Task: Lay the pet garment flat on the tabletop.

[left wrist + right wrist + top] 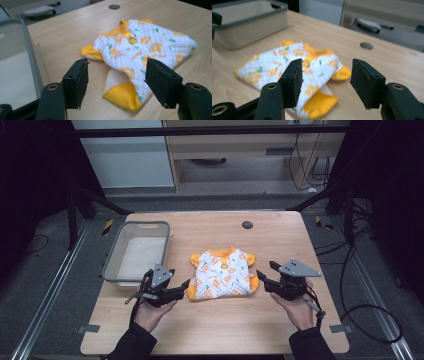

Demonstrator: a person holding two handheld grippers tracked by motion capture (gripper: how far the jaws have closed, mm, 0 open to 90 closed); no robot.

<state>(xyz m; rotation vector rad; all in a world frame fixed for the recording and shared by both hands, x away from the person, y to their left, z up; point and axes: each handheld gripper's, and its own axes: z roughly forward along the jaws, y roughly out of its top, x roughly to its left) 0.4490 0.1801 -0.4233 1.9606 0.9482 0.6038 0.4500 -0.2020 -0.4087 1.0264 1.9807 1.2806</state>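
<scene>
— Where's the shirt?
— Folded baby shirt (pixel 223 273) flat mid-surface, basket (pixel 111 265) to its left.
— Grippers?
— My left gripper (pixel 184 287) and right gripper (pixel 264 275) flank its sleeves, both released, nothing between the jaws; placed for a two-sided pickup, I'd judge.

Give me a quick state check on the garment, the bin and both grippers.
Baby shirt: folded, lying flat on the table, held by neither gripper.
Grey bin: upright on the table to the shirt's left, nothing visible inside.
Left gripper: open, jaws at the shirt's left edge, pads not on the cloth.
Right gripper: open, beside the shirt's right edge, nothing gripped.
</scene>
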